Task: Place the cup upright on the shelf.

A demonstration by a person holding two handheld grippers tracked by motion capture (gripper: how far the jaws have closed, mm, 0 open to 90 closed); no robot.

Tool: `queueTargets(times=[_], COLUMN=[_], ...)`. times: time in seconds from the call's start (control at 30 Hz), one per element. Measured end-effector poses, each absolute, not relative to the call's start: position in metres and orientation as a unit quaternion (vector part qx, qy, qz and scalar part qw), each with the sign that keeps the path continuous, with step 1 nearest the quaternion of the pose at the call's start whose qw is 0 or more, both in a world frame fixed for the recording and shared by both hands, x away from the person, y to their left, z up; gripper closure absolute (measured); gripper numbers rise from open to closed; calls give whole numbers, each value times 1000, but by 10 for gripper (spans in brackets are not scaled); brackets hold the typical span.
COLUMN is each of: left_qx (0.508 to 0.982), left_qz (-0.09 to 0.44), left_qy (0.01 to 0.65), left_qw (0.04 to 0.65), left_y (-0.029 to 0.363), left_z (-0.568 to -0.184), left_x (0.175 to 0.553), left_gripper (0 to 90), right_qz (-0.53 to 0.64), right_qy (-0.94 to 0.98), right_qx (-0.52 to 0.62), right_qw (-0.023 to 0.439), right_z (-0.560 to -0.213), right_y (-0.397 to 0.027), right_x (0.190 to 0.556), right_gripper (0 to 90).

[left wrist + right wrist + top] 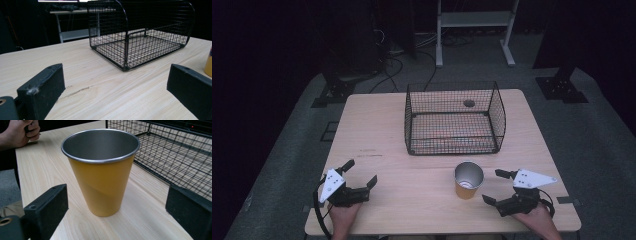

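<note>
High view overhead; gripper views low, near (share basket (140, 37)).

No readable text, label, brand, number or sign appears anywhere, neither on the yellow cup (101, 173), the wire basket (454, 118), the table (387, 130), nor either gripper.

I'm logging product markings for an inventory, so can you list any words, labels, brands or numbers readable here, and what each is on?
None can be read.
Yellow metal cup with a silver rim: its visible side is plain, with no print or logo.
Black wire mesh basket: no tag or label visible.
Light wooden table: bare wood grain and scuffs.
Left gripper and right gripper: no readable markings.
</note>
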State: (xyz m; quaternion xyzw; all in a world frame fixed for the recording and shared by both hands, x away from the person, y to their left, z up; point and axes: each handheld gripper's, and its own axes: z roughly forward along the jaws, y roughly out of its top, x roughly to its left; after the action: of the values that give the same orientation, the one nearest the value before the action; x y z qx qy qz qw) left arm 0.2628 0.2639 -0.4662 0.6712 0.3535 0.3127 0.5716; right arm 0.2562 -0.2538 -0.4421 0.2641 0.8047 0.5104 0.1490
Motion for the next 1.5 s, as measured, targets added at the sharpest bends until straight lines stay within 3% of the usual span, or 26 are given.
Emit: queueTargets(times=[1.5], left_qx=[671], left_qz=[313], left_qy=[352], left_qw=[572], left_y=[264], left_z=[-466], left_x=[262], left_gripper=[8], right_qz=[520], right_qy=[806], right_qx=[248], right_qw=[137], right_z=[-442], right_y=[-210], right_x=[279], right_gripper=[15])
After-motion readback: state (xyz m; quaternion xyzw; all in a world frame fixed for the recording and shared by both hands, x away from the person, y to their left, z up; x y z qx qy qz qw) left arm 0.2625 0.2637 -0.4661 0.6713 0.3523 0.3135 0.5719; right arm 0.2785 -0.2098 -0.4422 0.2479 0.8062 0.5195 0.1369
